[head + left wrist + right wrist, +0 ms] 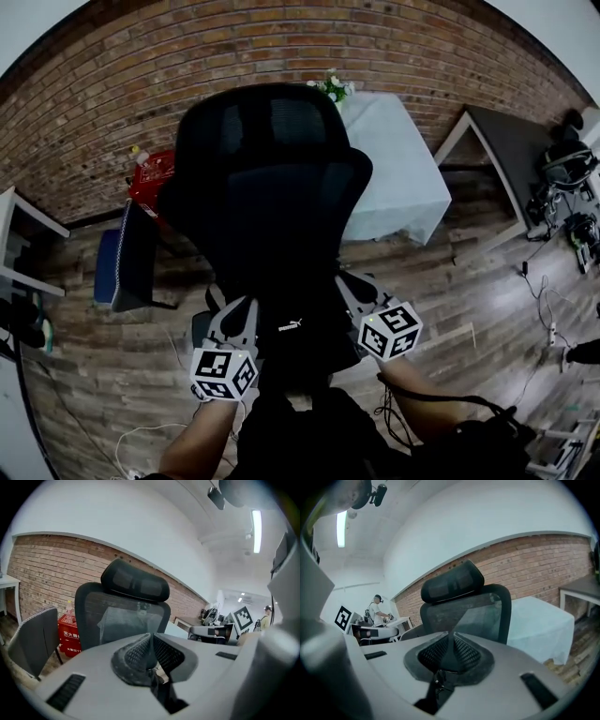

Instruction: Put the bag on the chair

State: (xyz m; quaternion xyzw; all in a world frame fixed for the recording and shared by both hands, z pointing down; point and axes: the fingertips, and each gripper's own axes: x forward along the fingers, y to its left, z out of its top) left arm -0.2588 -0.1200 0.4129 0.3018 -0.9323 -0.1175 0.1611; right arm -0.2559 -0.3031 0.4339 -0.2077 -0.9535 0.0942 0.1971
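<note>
A black mesh office chair (272,187) with a headrest stands in front of me, its back toward the brick wall. A black bag (292,328) with a small white logo hangs low in front of the chair, between my two grippers. My left gripper (236,314) is at the bag's left side and my right gripper (354,291) at its right side. In the left gripper view the left gripper (151,641) has its pads together, with dark bag material (161,693) caught just below them. In the right gripper view the right gripper (451,641) is likewise closed over a black strap (437,688).
A table under a pale cloth (394,169) stands right of the chair by the wall. A red crate (155,178) and a second grey chair (131,258) are at the left. Cables (544,309) lie on the wooden floor at the right. A person (377,611) works at a far desk.
</note>
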